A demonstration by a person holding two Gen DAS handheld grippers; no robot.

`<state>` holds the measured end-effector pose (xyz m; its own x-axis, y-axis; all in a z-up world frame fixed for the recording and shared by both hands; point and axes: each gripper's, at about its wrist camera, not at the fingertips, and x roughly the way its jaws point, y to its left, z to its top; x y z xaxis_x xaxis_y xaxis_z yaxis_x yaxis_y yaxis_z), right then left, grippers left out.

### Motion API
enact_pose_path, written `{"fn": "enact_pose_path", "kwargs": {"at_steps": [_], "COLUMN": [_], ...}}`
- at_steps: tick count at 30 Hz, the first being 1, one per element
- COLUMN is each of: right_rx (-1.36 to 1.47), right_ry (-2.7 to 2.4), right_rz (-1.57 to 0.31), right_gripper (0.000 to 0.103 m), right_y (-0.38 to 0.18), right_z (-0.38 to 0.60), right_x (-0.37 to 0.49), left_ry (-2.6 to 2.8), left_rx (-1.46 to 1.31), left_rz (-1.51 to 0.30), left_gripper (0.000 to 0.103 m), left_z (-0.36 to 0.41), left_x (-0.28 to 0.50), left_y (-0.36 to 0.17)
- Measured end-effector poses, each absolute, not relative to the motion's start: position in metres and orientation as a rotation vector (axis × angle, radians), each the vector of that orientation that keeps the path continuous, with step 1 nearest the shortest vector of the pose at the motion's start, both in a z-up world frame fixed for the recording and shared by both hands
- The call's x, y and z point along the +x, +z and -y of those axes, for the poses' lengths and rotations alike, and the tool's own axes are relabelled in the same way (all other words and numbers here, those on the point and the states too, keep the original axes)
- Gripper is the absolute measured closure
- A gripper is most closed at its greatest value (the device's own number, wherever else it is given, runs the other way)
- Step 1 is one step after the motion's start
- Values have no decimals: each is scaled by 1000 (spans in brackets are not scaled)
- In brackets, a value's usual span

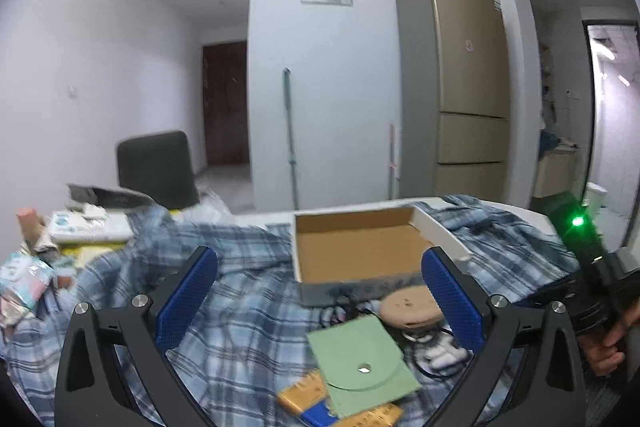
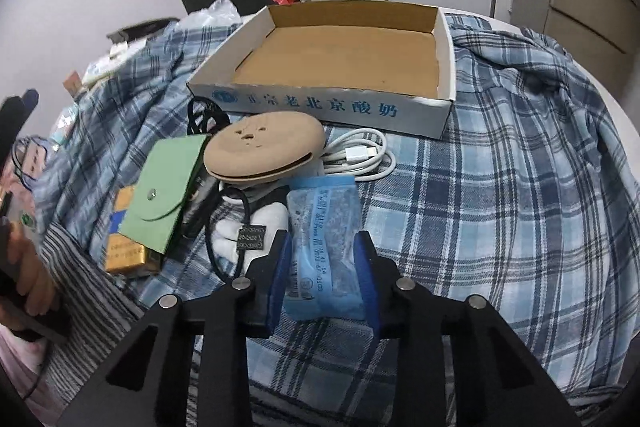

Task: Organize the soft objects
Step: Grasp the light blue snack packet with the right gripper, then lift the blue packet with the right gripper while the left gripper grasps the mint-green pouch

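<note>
Plaid cloth (image 2: 500, 155) covers the table, with an open cardboard box (image 2: 446, 67) set on it at the far side and a fridge (image 1: 468, 75) against the pale wall behind. Just in front of the box lies a small heap: a tan pouch (image 2: 262, 147), a green wallet (image 2: 166, 191), a white cable (image 2: 360, 155) and something white with a black cord, hard to name. The right gripper (image 2: 324, 267) points steeply down at the near edge of that heap and its pads sit against both sides of a blue packet (image 2: 324, 227), so the grasp looks made; the packet still lies on the cloth. The step in hand seems to be picking up the first soft item, and the next move likely calls for a lift clear of the cord beside it, then a carry forward over the box wall. The left gripper (image 1: 320, 291) hovers with its jaws wide, nothing between them, aimed towards the box. The packet's print is too blurred to read, its near end is hidden behind the gripper, and the left-hand clutter is cut off.
</note>
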<state>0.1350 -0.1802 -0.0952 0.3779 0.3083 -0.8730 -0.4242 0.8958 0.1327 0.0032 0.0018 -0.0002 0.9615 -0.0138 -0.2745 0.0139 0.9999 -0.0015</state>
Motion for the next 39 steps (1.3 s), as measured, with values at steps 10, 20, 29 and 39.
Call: {"fn": "enact_pose_path", "kwargs": {"at_steps": [10, 20, 29, 39], "right_rx": [-185, -192, -194, -186], "right_ry": [434, 441, 368, 359], "right_rz": [-1105, -892, -695, -711], "right_gripper": [55, 72, 72, 72], "right_y": [-106, -68, -52, -59], "right_z": [172, 177, 188, 189], "right_x": [146, 130, 117, 116], "left_ry": [-42, -55, -34, 24], "left_rx": [-31, -41, -97, -111], "left_rz": [-360, -401, -687, -891], "left_gripper": [0, 0, 0, 0], "left_z": [-2, -2, 3, 27], "left_x": [14, 22, 52, 81], "left_y": [-8, -12, -32, -63]}}
